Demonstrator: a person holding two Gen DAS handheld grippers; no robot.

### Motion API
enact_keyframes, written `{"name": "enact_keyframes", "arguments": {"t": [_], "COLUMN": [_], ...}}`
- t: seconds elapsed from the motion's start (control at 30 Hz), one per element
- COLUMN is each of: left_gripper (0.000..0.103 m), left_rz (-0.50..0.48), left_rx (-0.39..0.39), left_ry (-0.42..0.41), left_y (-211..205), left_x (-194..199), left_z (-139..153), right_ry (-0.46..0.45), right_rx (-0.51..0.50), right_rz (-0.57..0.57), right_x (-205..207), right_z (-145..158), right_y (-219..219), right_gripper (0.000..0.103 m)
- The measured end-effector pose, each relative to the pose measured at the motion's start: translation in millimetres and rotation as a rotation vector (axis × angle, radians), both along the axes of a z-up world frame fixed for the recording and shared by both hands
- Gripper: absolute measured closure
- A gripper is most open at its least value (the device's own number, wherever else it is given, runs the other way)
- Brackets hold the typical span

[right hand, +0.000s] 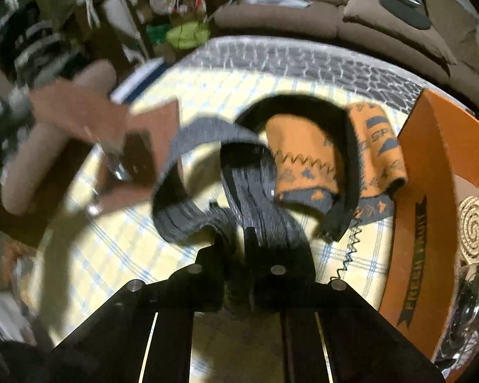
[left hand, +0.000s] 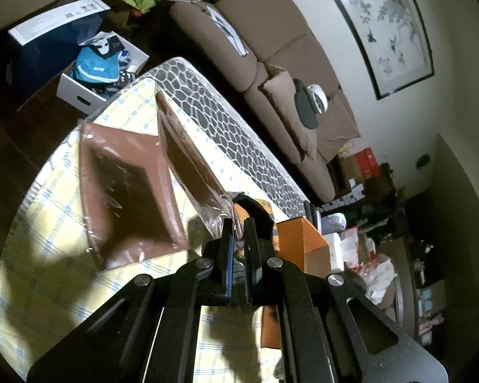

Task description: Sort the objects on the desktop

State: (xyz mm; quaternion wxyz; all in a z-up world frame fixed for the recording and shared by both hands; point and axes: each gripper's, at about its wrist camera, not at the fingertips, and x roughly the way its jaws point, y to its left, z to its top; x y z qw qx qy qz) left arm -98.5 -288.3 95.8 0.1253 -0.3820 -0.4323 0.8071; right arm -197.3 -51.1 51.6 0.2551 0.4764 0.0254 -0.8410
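The left gripper [left hand: 238, 233] is pinching the clear plastic corner of a brown packet [left hand: 188, 153], jaws pressed together on the film, and is holding it tilted up on edge above the checked tablecloth [left hand: 48, 271]. A second brown packet [left hand: 124, 191] in the same kind of clear sleeve is lying flat on the cloth just beside it, toward the tabletop's far left corner.

The right gripper [right hand: 236, 242] is clamping a fold of the grey knitted scarf [right hand: 204, 198], its jaws closed tight on the wool, though the right wrist view is smeared with motion and the exact bite is hard to judge. The scarf's orange patterned part [right hand: 309, 159] is sprawling across the middle of the tabletop and touching the orange box [right hand: 431, 166] at the right edge. A black spiral cord [right hand: 348, 249] is trailing on the cloth beside the scarf (whether it is attached to the knit I cannot tell).

The risks seem to lie in both grips. The left hold is on slick film only, at one corner, so the packet is likely to swing or slip out if it is moved briskly. The scarf is long and loose; lifting it by one fold is probably going to drag the rest along the cloth, and it could snag the cord or nudge the box.
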Motion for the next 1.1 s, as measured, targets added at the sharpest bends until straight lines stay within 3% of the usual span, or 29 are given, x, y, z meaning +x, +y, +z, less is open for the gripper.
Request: {"name": "enact_keyframes", "arguments": {"t": [0.3, 0.53, 0.67, 0.73, 0.77, 0.8, 1.1], "left_gripper": [0.098, 0.098, 0.098, 0.098, 0.098, 0.098, 0.098], "left_rz": [-0.064, -0.152, -0.172, -0.175, -0.176, -0.174, -0.152], "left_rx": [0.006, 0.005, -0.038, -0.056, -0.065, -0.073, -0.082], "left_ry": [0.071, 0.120, 0.120, 0.110, 0.105, 0.099, 0.083], "left_y": [42.1, 91.7, 114.3, 120.0, 121.7, 122.8, 116.1], "left_x": [-0.4, 2.7, 4.5, 5.4, 5.9, 6.8, 6.2], "left_z": [21.0, 38.1, 42.8, 41.6, 40.6, 40.1, 38.3], "right_ry": [0.159, 0.246, 0.211, 0.191, 0.171, 0.149, 0.042], "right_rx": [-0.364, -0.491, -0.427, -0.332, -0.316, -0.304, -0.093], "right_rz": [-0.170, -0.274, -0.272, -0.265, -0.255, -0.243, -0.160], "right_x": [17.3, 37.1, 36.7, 34.4, 32.1, 29.4, 11.5], "right_z": [98.9, 146.7, 145.4, 133.3, 126.6, 119.2, 53.3], "right_y": [73.3, 144.9, 155.9, 144.1, 137.7, 131.5, 77.6], "right_gripper": [0.095, 0.095, 0.091, 0.079, 0.068, 0.065, 0.058]}}
